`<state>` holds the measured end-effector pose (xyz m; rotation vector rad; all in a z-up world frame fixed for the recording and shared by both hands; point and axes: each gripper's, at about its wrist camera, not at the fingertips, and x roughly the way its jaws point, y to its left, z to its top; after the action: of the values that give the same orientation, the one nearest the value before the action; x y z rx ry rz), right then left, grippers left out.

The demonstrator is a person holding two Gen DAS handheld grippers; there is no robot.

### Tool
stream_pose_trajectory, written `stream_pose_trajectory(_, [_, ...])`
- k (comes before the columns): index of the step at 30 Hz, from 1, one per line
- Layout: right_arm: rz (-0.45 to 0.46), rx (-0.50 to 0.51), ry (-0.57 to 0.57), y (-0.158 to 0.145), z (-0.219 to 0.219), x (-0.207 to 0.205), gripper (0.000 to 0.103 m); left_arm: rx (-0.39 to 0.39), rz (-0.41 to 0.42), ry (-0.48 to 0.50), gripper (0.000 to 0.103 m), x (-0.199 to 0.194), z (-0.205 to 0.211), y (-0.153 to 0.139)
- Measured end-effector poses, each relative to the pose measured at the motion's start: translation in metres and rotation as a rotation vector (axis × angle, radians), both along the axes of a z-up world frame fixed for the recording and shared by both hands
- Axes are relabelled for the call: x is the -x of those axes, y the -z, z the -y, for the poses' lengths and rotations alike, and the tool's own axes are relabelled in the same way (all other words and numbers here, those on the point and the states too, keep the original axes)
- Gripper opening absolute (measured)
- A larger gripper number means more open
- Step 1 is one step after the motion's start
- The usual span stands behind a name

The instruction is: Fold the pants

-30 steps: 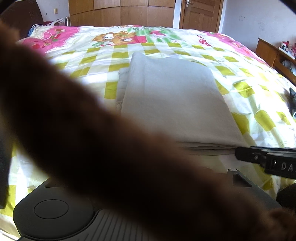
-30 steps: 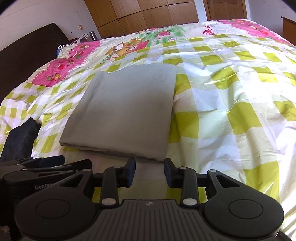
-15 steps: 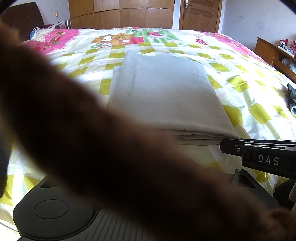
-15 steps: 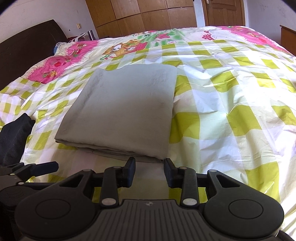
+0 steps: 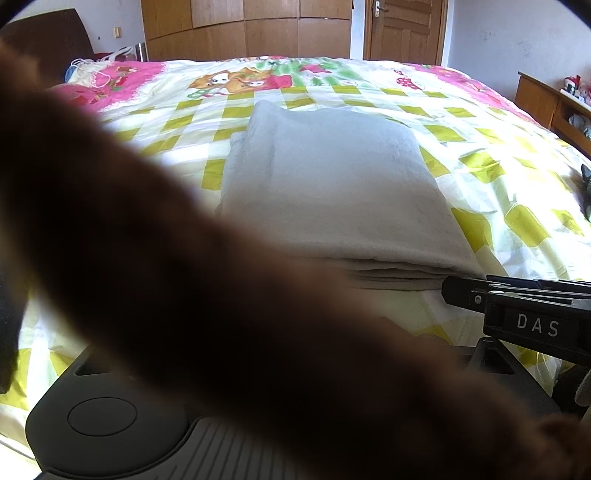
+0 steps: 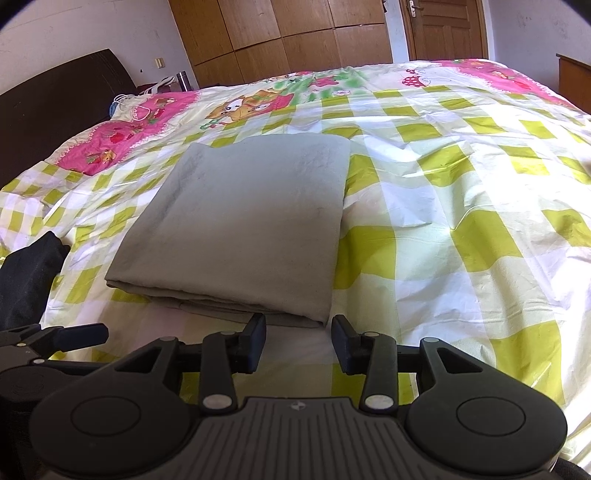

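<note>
The grey pants point(image 5: 332, 192) point(image 6: 240, 229) lie folded into a flat rectangle on the checked quilt point(image 6: 443, 221), several layers showing at the near edge. My right gripper point(image 6: 298, 343) is open and empty, hovering just short of the pants' near right corner. From the side, the right gripper point(image 5: 456, 291) also shows in the left wrist view, near the same edge. A blurred brown shape point(image 5: 184, 295) close to the lens hides my left gripper's fingers. The left gripper point(image 6: 74, 334) appears side-on at the lower left, its jaws unclear.
A dark cloth point(image 6: 29, 273) sits on the bed's left side, near the left gripper. Behind the bed stand a dark headboard point(image 6: 55, 96), wooden wardrobes point(image 6: 288, 37) and a door point(image 5: 402, 29). A wooden shelf point(image 5: 546, 103) stands to the right.
Both views have sunk lower and tilted up toward the far wall. The right gripper has slid further into the left wrist view. The pants have not moved.
</note>
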<state>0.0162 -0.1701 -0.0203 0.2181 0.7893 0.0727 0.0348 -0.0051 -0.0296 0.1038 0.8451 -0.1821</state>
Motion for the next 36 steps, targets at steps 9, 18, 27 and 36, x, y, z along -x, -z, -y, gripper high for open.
stream_pose_trajectory(9, [0.009, 0.024, 0.017, -0.001, 0.0, 0.003, 0.053, 0.001, 0.0, -0.014, 0.095, -0.001, -0.001, 0.0])
stream_pose_trajectory(18, [0.005, 0.049, 0.01, -0.002, -0.003, 0.005, 0.053, 0.068, -0.003, -0.082, 0.099, -0.005, -0.016, -0.003])
stream_pose_trajectory(27, [0.001, 0.054, -0.006, -0.003, -0.007, 0.009, 0.054, 0.015, -0.008, -0.079, 0.1, -0.006, -0.01, -0.003])
stream_pose_trajectory(36, [0.003, 0.06, -0.02, -0.001, -0.009, 0.009, 0.054, 0.001, -0.005, -0.085, 0.1, -0.006, -0.009, -0.002])
